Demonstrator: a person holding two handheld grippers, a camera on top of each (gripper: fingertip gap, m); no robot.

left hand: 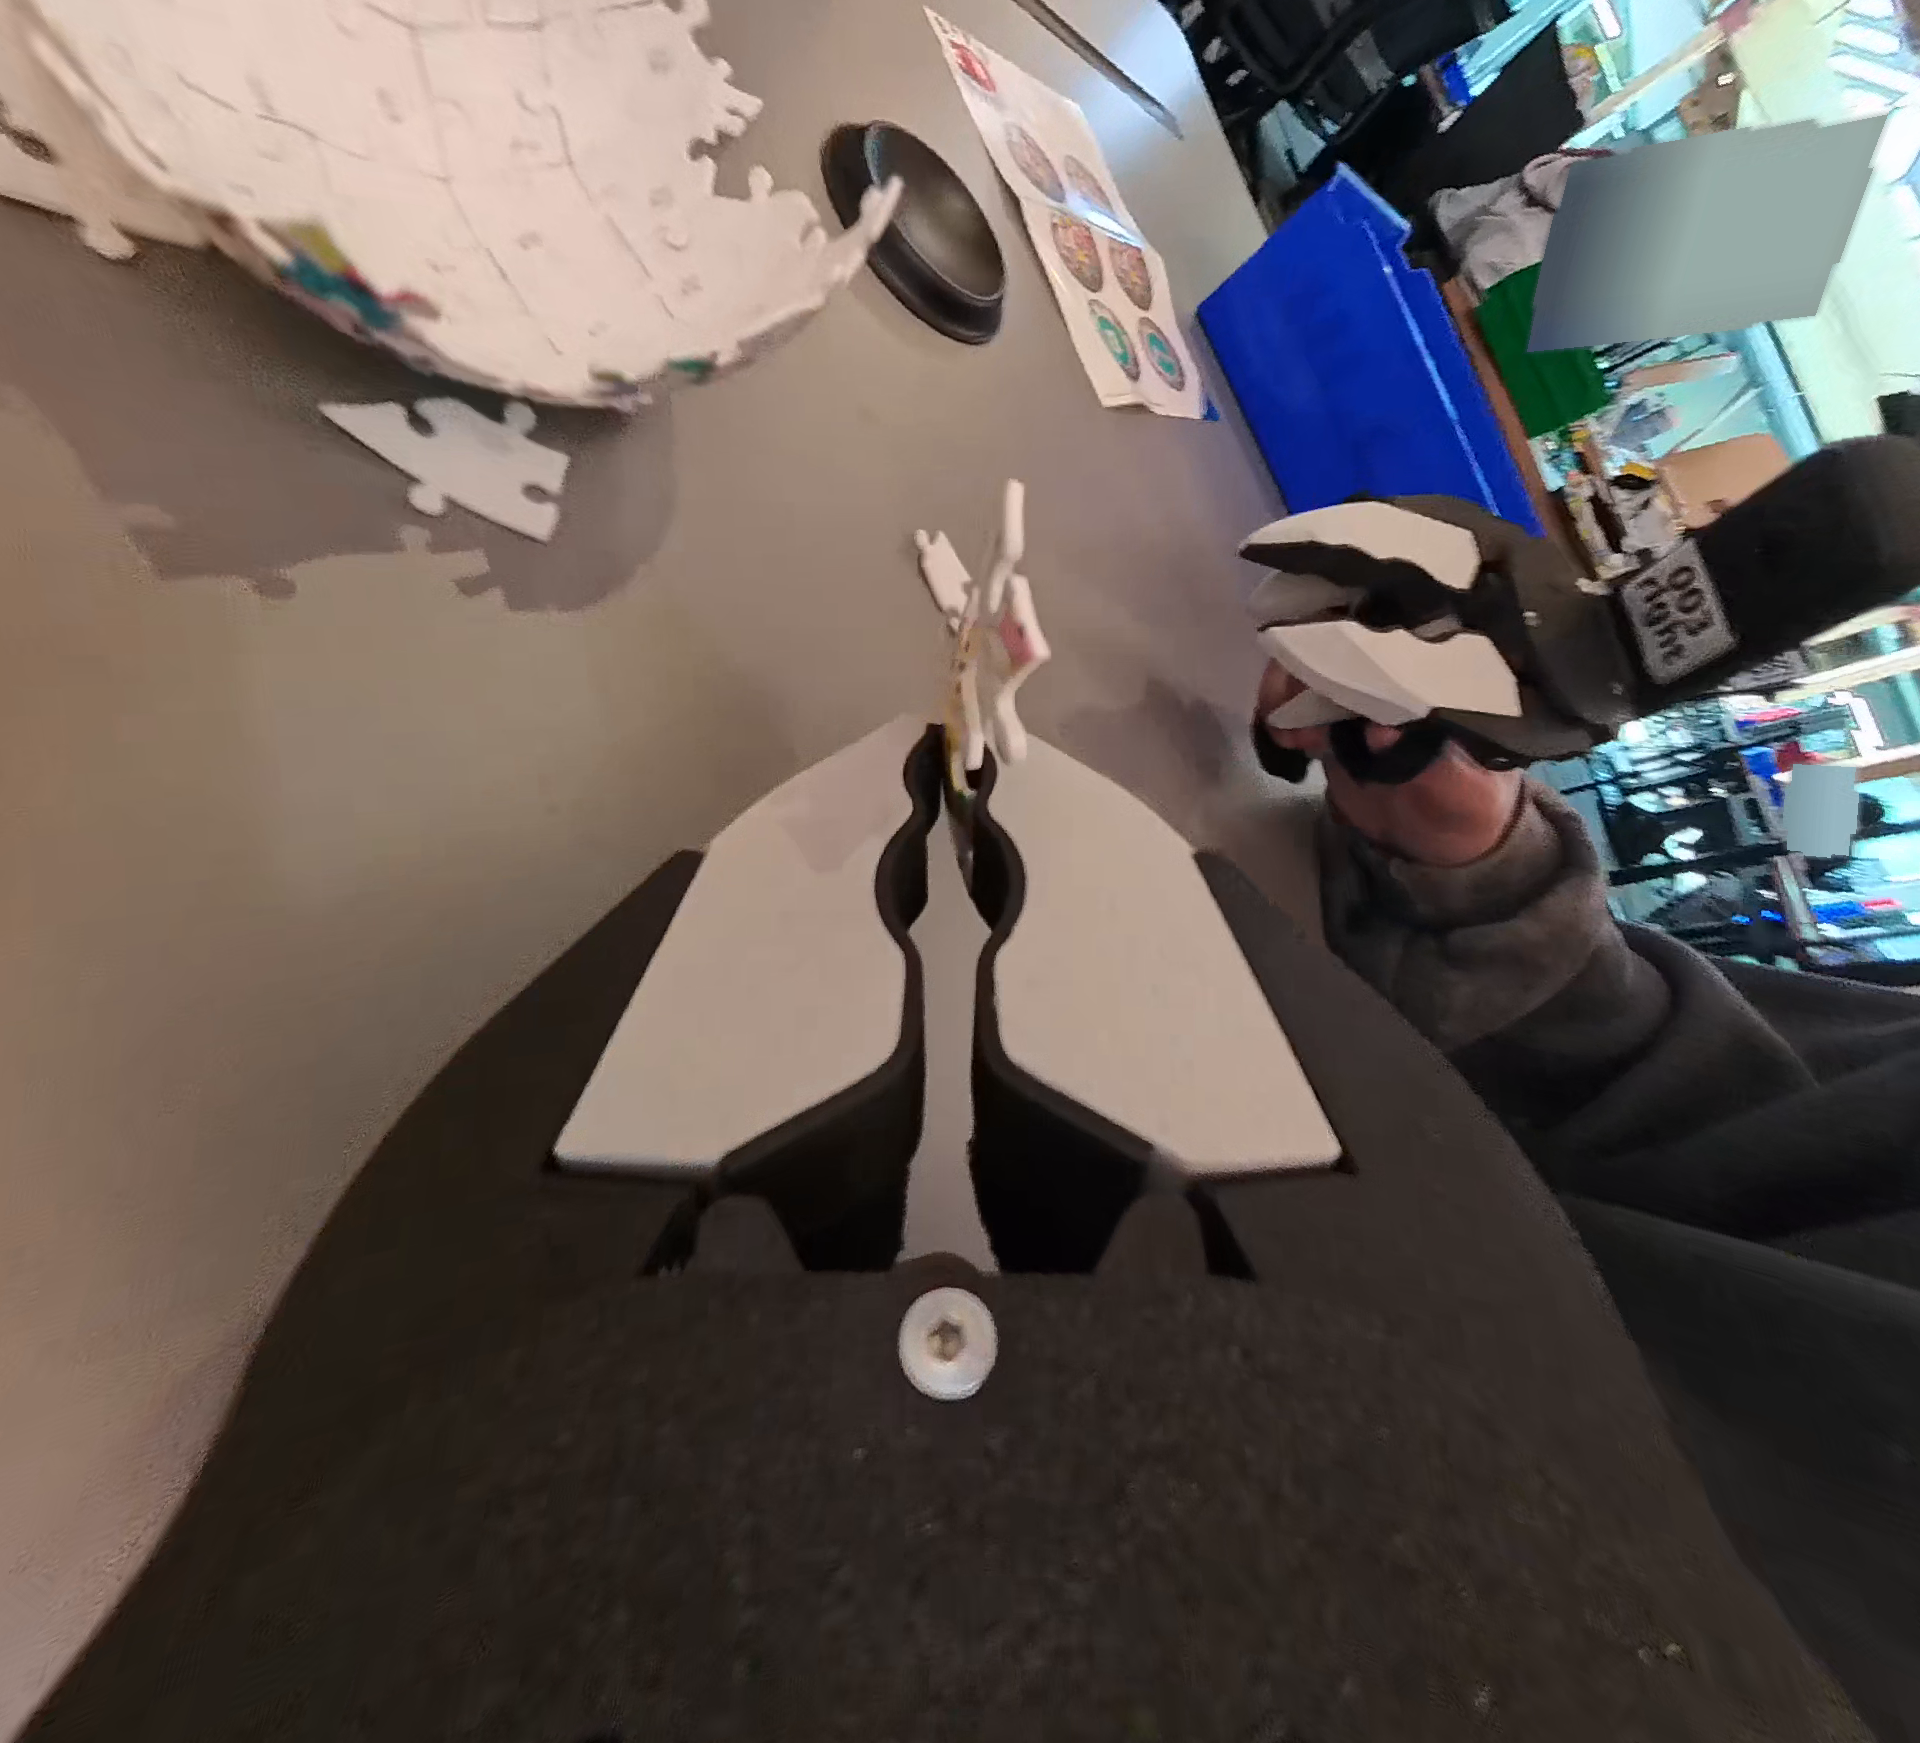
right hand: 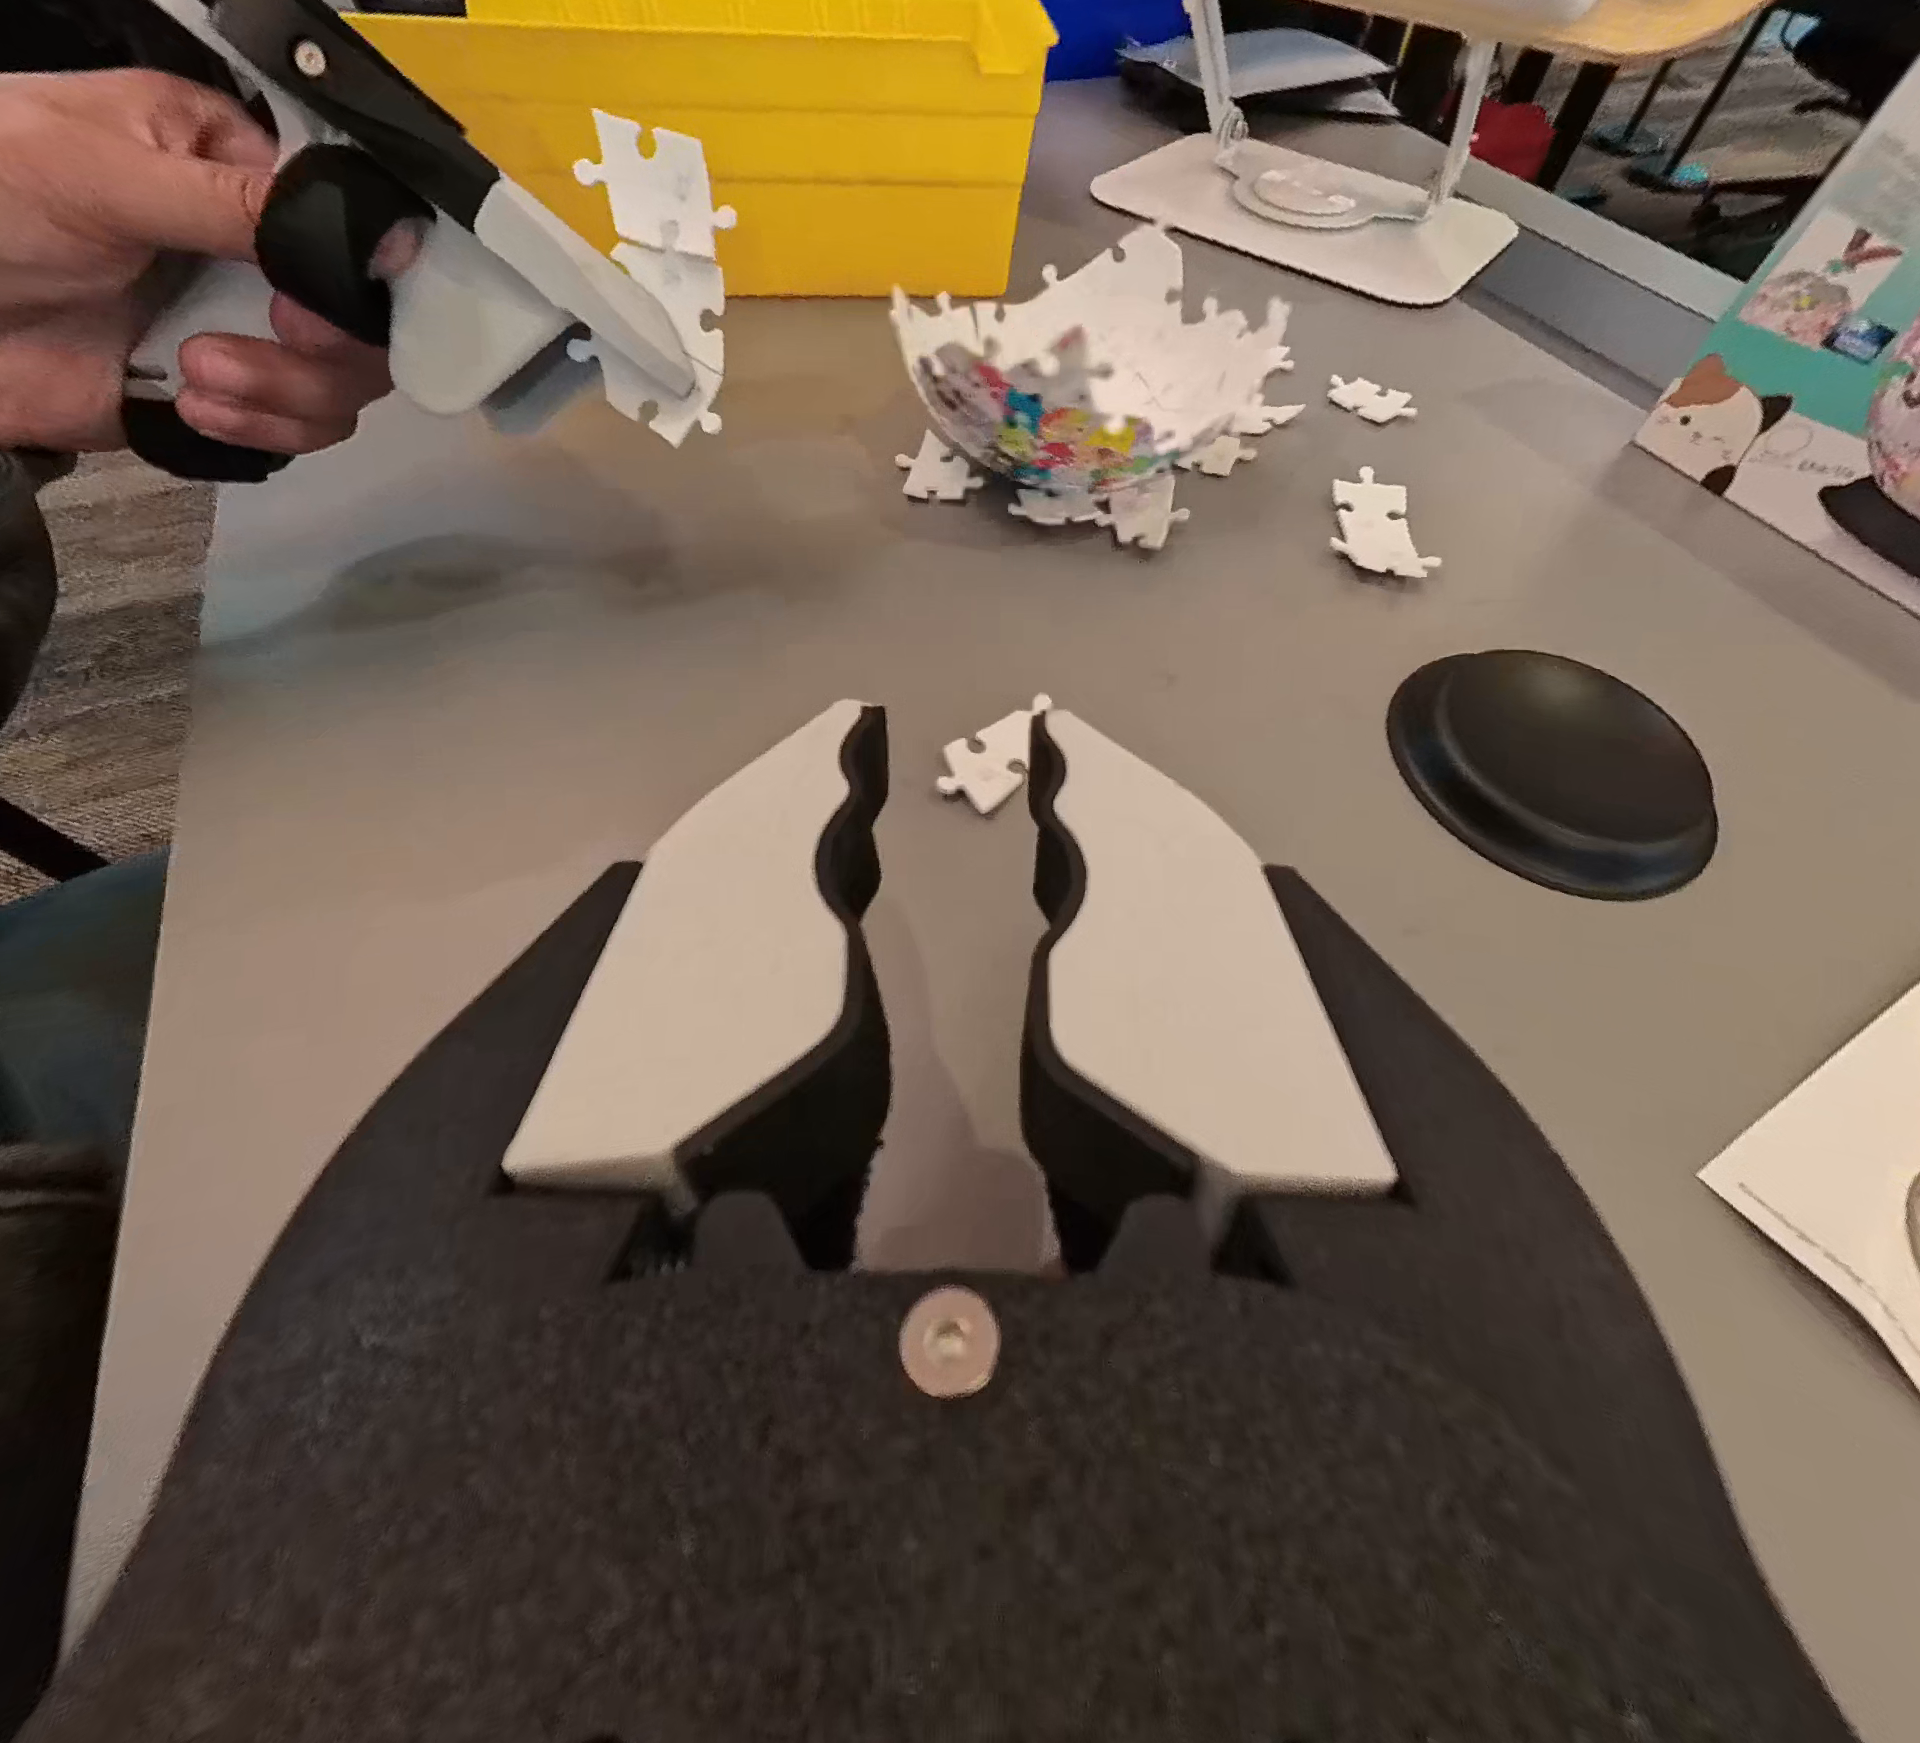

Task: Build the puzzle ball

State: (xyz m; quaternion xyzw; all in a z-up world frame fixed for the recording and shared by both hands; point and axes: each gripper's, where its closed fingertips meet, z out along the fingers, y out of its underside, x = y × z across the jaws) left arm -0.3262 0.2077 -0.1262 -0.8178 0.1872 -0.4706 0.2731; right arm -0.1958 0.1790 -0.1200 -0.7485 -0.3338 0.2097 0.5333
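Observation:
My left gripper point(left hand: 956, 748) is shut on a strip of joined white puzzle pieces point(left hand: 987, 633), held edge-on above the grey table point(left hand: 312, 862). The right wrist view shows the strip point(right hand: 665, 270) in the air, in front of the yellow bin. The partly built puzzle ball point(right hand: 1081, 384) is an open half shell, colourful outside and white inside, and fills the top left of the left wrist view point(left hand: 364, 83). My right gripper point(right hand: 961, 727) is open and empty, low over the table. A single loose piece point(right hand: 982, 763) lies between its fingertips, beside the right finger.
A black round stand point(right hand: 1553, 768) sits at the right. Loose pieces point(right hand: 1377, 530) lie around the shell. A yellow bin point(right hand: 748, 124), a white holder stand point(right hand: 1320, 207) and the puzzle box point(right hand: 1818, 405) stand behind. A paper sheet point(right hand: 1829, 1205) lies front right. The gap from one gripper's tips to the other's is roughly 15 cm.

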